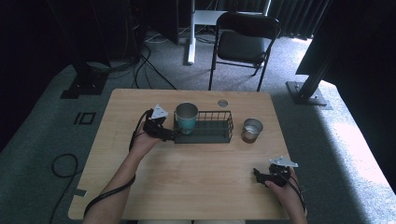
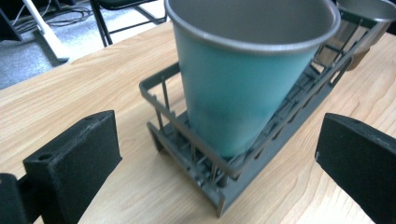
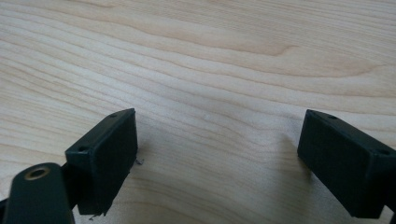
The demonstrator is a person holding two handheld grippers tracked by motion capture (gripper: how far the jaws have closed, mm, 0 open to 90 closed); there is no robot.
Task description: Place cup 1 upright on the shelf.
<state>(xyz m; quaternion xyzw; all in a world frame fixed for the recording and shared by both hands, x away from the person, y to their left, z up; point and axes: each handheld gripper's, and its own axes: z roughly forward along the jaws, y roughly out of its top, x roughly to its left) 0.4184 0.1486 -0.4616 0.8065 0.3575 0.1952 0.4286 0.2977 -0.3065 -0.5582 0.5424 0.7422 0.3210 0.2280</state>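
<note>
Teal cup (image 2: 233, 93) — between parted fingers (image 2: 74, 158)

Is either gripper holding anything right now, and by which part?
Nothing is held. The left gripper is open before the teal cup; the right gripper is open over bare table.

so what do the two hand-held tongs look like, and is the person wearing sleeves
Both tongs, left and right, are black, with two blocky, square-ended jaws. Each carries a grey three-cornered plate on top and trails a black cable along the forearm. No sleeves show: the forearms are bare.
</note>
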